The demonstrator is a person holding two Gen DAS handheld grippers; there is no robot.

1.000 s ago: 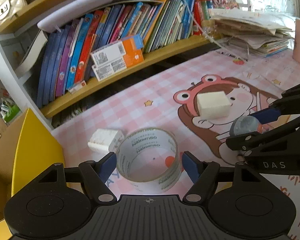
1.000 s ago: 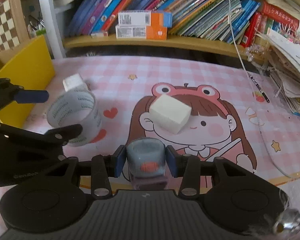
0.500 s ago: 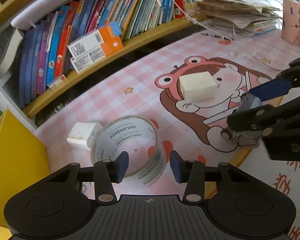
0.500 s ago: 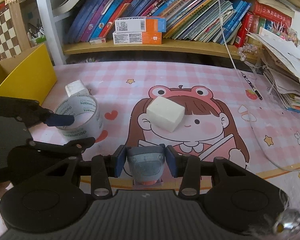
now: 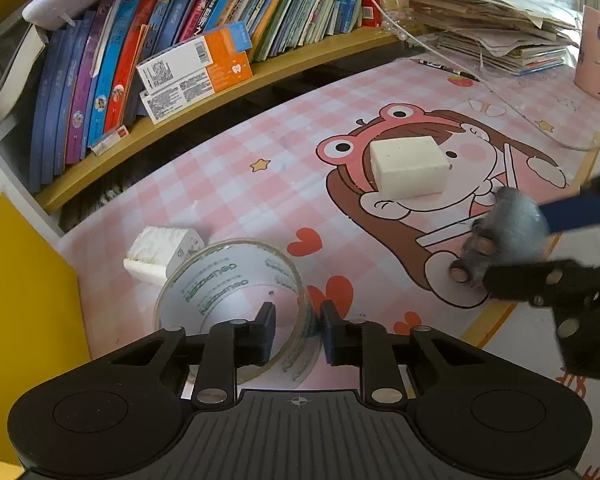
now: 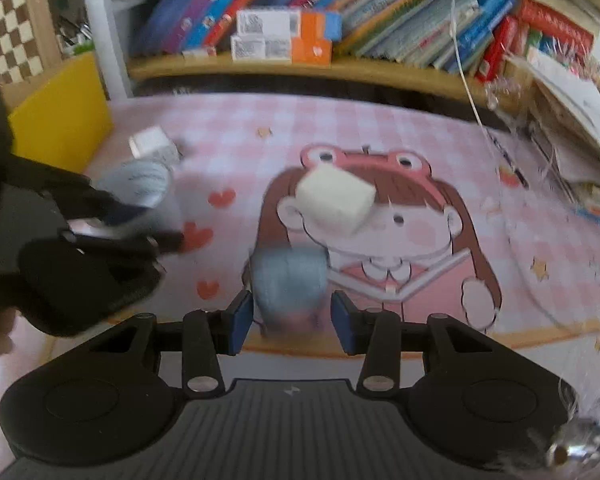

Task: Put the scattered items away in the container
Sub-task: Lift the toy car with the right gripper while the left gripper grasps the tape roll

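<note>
A clear tape roll point(image 5: 220, 280) stands on the pink mat beside a small white packet point(image 5: 160, 252). My left gripper point(image 5: 298, 332) straddles the roll's right wall, one finger inside and one outside. Its jaws are closing and a thin gap still shows beside the wall. A white foam block point(image 5: 408, 168) lies on the cartoon face. My right gripper point(image 6: 294, 316) is shut on a grey-blue toy point(image 6: 288, 284), also seen as the toy point(image 5: 512, 220) at the right of the left wrist view. The yellow container point(image 5: 20, 300) stands at the left.
A wooden shelf point(image 5: 228, 92) packed with books and two orange-and-white boxes point(image 5: 196, 68) runs along the back of the mat. A stack of papers point(image 5: 500, 40) sits at the back right. A thin white cable point(image 6: 476, 112) hangs down over the mat.
My left gripper's jaws have narrowed from around the whole tape roll to either side of its right wall, and it has sunk closer. The right gripper keeps the toy.
</note>
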